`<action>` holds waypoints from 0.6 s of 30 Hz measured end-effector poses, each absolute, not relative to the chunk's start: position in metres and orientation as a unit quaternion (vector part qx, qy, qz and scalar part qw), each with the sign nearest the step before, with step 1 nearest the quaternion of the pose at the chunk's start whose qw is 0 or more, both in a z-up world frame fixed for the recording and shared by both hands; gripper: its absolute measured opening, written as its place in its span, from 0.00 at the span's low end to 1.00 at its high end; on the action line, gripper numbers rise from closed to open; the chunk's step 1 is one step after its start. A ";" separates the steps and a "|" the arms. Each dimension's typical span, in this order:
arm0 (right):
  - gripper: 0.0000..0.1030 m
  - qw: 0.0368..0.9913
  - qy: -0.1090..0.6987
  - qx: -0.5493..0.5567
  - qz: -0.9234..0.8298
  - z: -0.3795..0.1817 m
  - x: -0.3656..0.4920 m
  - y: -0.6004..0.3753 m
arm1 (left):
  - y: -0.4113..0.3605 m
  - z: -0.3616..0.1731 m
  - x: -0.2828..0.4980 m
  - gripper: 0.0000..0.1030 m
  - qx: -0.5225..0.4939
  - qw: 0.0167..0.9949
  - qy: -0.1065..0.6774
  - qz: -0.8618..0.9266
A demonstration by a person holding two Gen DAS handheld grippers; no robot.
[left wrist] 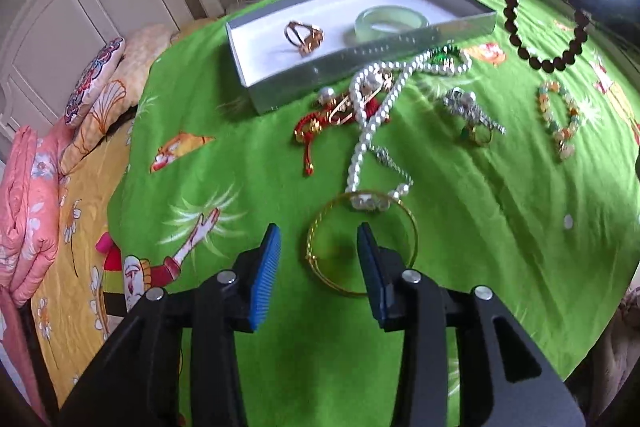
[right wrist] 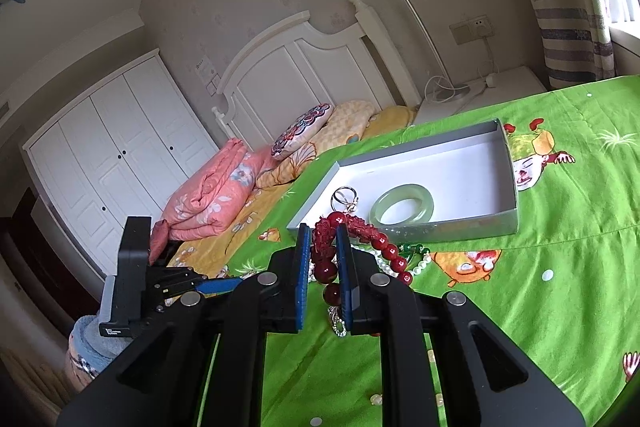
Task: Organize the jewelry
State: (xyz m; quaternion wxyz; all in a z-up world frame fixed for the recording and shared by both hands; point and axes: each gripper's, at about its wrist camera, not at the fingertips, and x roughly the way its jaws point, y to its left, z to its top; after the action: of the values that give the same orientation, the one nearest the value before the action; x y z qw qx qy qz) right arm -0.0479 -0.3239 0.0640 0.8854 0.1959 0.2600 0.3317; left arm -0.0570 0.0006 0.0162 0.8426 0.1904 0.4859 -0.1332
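Green cartoon bedspread (left wrist: 480, 227) holds scattered jewelry near a grey tray (left wrist: 280, 83). Right gripper (right wrist: 323, 259) pinches a red bead bracelet (right wrist: 362, 231) just short of the tray; carry it over the rim before letting go. Left gripper (left wrist: 318, 267) hangs part-open and empty, straddling the rim of a gold bangle (left wrist: 408, 227).

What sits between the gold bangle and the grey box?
In the left wrist view, the white pearl necklace runs from the gold bangle toward the grey box, crossing a red cord bracelet on the way.
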 end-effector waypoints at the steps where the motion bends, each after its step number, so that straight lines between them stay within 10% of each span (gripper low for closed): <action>1: 0.14 0.885 0.260 0.197 0.332 0.064 -0.048 -0.324 | 0.003 0.015 -0.057 0.40 0.186 0.846 0.481 -0.136; 4: 0.14 0.885 0.260 0.198 0.331 0.064 -0.048 -0.324 | 0.004 0.016 -0.056 0.06 0.186 0.839 0.486 -0.157; 18: 0.14 0.898 0.253 0.169 0.319 0.078 -0.038 -0.316 | -0.025 0.068 -0.057 0.01 0.283 0.885 0.354 -0.105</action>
State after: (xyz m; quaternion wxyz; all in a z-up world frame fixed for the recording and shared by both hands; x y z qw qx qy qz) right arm -0.0384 -0.3163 0.0781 0.8979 0.1687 0.2526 0.3185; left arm -0.0567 -0.0249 0.0678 0.8850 0.2832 0.3545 -0.1045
